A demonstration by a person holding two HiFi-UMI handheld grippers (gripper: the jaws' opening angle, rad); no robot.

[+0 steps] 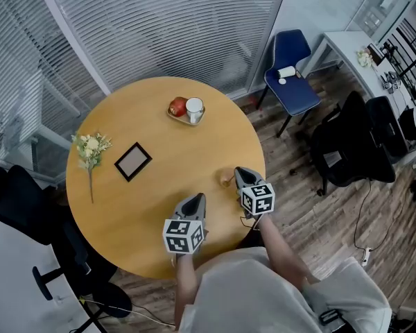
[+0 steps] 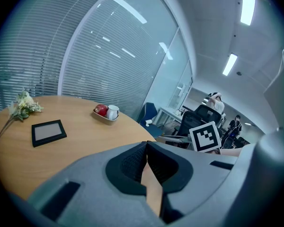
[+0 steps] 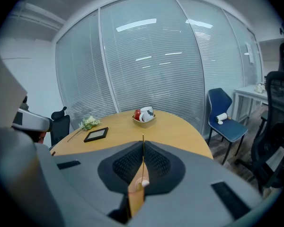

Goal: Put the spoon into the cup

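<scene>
Gripping the spoon (image 1: 227,180), the right hand-held gripper (image 3: 143,148) has its jaws pressed together on it. In the right gripper view the spoon shows only as a thin edge rising from the seam between the pads. In the head view a small tan end pokes out just beside the gripper's tip, low over the near right edge of the tabletop (image 1: 125,214). Pinching it flat between the pads likely keeps the spoon from swinging on the way across.

The cup (image 1: 194,108) is white and stands upright in a shallow dish (image 1: 175,116) at the far side of the tabletop, well apart from the spoon. It touches or nearly touches a red apple (image 1: 177,106) on its left. Its mouth faces up and looks free, so the spoon could go in from above, though the apple crowds that side.

The left hand-held gripper (image 2: 146,148) hangs over the near edge with its jaws closed and nothing between them; only tabletop shows through the slit.

A black picture frame (image 1: 133,161) and a sprig of pale flowers (image 1: 90,146) lie to the left, clear of the straight line from spoon to cup. Beyond the tabletop stand a blue chair (image 1: 291,68) and a black office chair (image 1: 353,144), neither in the way.
</scene>
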